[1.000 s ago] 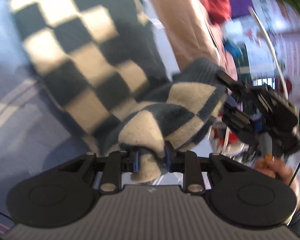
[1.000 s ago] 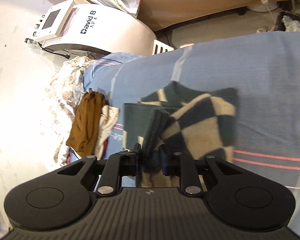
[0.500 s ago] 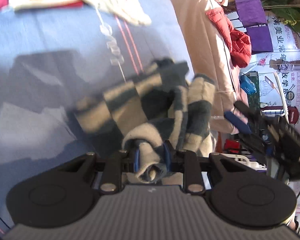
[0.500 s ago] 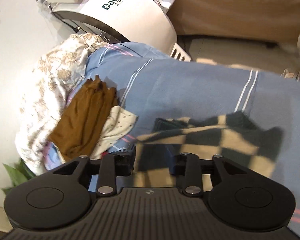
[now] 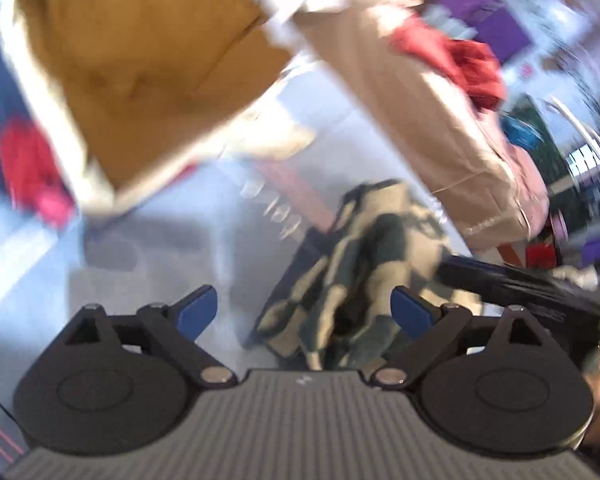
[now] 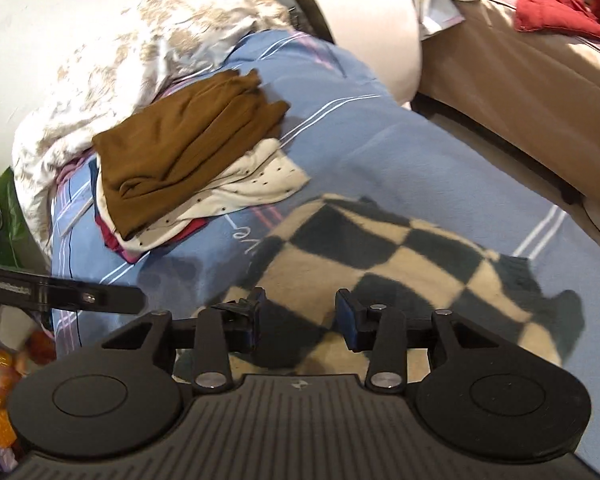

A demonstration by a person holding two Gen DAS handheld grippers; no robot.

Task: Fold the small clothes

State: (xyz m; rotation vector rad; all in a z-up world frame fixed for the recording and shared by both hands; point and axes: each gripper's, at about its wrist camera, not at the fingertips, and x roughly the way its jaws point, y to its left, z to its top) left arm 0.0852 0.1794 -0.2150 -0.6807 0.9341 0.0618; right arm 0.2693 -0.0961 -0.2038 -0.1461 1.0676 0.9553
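A dark green and cream checkered knit garment [image 6: 384,264] lies on the blue striped sheet [image 6: 400,160]. In the left wrist view it [image 5: 364,264] is bunched up and blurred. My left gripper [image 5: 304,312] is open with its jaws wide apart, and the garment's near end lies loose between them. My right gripper [image 6: 298,320] is open just over the garment's near edge and grips nothing. The right gripper's body [image 5: 520,288] shows at the right of the left wrist view.
A stack of folded clothes with a brown piece [image 6: 184,148] on top lies left of the checkered garment; it also shows in the left wrist view [image 5: 140,56]. A floral quilt [image 6: 132,56] and a white machine [image 6: 364,8] stand behind. A tan couch [image 6: 532,72] is at right.
Both grippers have let go of the checkered garment: the right opened half a second ago, the left just now. The garment has dropped onto the sheet. Both views have swung toward the clothes stack.
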